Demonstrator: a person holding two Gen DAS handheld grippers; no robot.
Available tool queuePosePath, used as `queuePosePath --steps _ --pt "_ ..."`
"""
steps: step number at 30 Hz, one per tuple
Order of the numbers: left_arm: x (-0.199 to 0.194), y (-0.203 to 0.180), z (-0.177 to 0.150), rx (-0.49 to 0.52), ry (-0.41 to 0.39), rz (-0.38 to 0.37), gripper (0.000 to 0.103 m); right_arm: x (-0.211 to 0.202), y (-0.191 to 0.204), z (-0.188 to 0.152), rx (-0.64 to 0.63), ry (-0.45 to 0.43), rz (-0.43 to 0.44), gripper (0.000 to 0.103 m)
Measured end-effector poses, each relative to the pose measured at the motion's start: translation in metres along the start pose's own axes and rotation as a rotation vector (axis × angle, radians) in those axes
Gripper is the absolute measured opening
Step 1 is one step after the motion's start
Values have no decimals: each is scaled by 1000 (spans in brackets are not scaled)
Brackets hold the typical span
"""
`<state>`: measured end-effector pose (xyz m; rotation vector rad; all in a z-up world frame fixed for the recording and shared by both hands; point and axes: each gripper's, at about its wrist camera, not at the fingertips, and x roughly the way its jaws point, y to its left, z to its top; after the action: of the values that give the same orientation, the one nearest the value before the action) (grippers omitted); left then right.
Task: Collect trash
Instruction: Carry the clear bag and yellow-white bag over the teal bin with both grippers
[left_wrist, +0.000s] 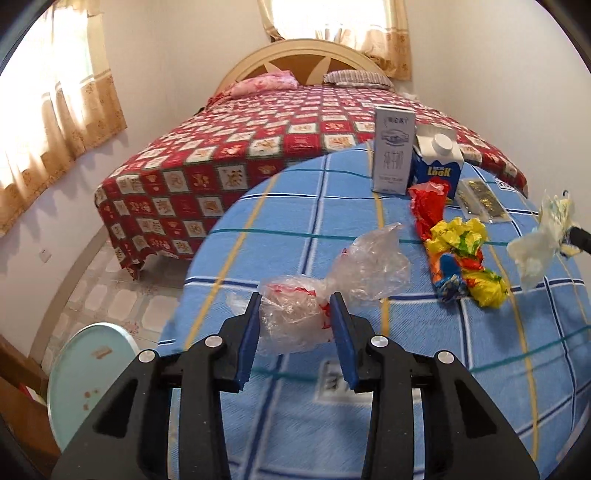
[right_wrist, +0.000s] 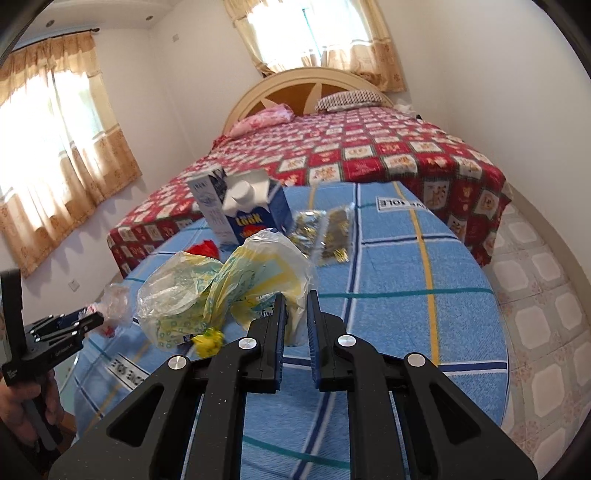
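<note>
Crosswise between the left gripper (left_wrist: 293, 325) fingers lies a clear bag (left_wrist: 332, 284).

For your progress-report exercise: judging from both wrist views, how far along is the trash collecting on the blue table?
Done: nothing visibly binned. In hand: the right gripper is shut on a yellow-green plastic bag; the left gripper straddles a clear plastic bag. Left: two cartons, red wrapper, yellow wrapper, gold packets.

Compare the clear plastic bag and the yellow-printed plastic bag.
The clear plastic bag has red print; the yellow-printed plastic bag has a yellow and green pattern. The clear one lies on the blue checked tablecloth between the left hand-held gripper's pads; the yellow one hangs pinched in the right hand-held gripper. Both are crumpled film.
</note>
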<state>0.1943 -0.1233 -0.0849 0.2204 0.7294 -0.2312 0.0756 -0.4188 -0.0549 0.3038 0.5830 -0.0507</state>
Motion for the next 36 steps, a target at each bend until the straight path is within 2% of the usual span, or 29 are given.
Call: queuePosePath --steps 16,36 --pt "-49 67 -38 -44 -50 81 37 22 83 -14 -118 38 84 12" --pt "-73 136 -73 -98 -31 196 37 49 182 -28 -243 87 183 12"
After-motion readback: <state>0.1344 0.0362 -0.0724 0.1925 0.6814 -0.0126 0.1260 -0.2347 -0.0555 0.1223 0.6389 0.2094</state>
